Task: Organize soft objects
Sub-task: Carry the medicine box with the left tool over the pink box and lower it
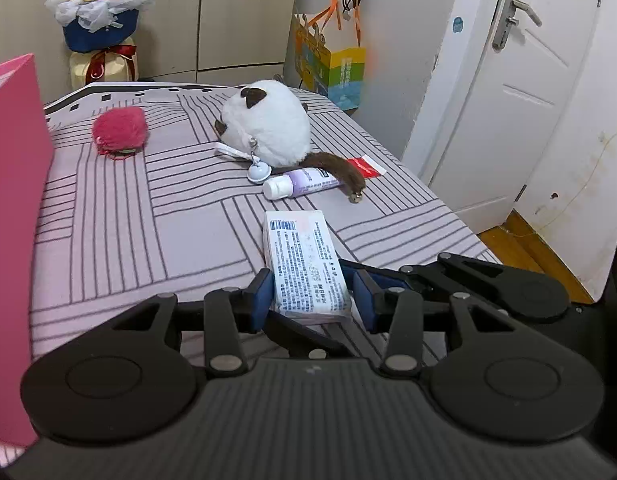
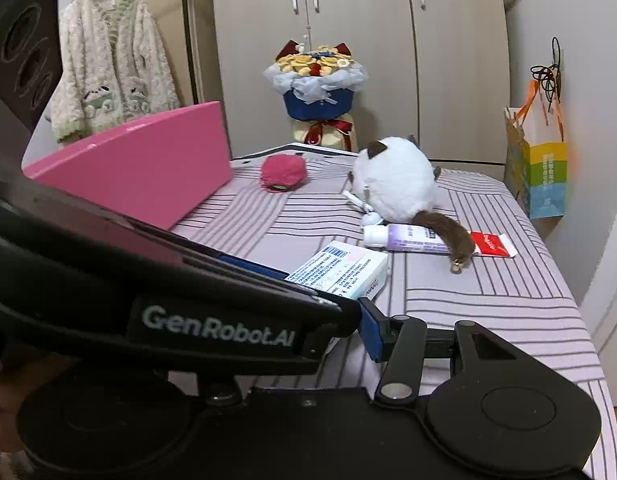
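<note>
While the left gripper (image 1: 311,294) is straddling the near end of the white medicine box (image 1: 304,264) with its blue pads apart and a gap on the right side, the box is lying flat on the striped bedsheet (image 1: 148,216). Beyond it, the white plush cat (image 1: 268,124) is sitting near a purple tube (image 1: 304,182), and a pink fuzzy pouch (image 1: 118,130) is resting farther left. Whether the right gripper (image 2: 348,320) is parted or closed, I cannot tell; the left one's body is covering its left finger.
</note>
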`<state>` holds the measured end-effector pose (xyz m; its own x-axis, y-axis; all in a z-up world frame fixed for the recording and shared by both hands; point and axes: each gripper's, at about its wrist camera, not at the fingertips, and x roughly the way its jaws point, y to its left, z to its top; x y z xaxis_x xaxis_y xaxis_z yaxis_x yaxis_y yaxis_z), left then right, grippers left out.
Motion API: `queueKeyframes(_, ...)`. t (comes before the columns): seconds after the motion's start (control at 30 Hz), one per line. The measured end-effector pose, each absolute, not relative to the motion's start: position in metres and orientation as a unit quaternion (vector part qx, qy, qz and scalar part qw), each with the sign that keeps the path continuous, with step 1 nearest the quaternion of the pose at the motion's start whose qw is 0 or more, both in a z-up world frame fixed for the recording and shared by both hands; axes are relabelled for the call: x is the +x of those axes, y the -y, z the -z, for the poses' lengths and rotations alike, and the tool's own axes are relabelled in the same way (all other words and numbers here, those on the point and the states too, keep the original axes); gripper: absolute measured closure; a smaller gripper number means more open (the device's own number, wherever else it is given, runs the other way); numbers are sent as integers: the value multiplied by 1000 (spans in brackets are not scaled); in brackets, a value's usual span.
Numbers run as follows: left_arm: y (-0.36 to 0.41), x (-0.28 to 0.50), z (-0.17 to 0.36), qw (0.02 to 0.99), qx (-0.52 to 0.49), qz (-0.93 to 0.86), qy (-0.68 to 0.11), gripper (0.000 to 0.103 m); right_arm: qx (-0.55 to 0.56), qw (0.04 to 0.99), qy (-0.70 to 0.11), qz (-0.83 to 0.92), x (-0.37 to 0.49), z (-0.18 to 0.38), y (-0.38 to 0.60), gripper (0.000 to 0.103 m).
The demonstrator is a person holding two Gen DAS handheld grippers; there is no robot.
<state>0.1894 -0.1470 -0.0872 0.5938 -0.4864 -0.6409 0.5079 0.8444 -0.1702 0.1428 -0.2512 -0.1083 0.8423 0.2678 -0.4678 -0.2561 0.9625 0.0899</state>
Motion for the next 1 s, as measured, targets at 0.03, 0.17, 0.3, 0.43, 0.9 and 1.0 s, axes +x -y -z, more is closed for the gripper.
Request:
queueKeyframes(0.03, 145, 186, 85, 893, 15, 278, -355, 61, 13, 959, -246, -139, 140, 107, 250, 47)
queueKeyframes(0.17, 137, 173, 77, 894, 11, 272, -356, 61, 12, 959, -245, -145, 128, 99, 242, 47)
queueKeyframes(0.3, 129, 158, 68, 896, 11, 269, -353, 61, 5, 958, -243, -152, 115, 89, 235, 47)
queueKeyframes(0.43, 117, 144, 55, 894, 4, 273, -356, 61, 12, 954, -249, -166, 103, 77, 232, 47)
queueKeyframes(0.9, 68, 99, 6, 906, -26, 271, -323, 61, -39, 948, -236, -209, 67, 16, 197, 47)
queueKeyframes(1.0, 57, 90, -4, 913, -29, 264, -309, 61, -61, 948, -224, -217, 62, 5, 185, 47)
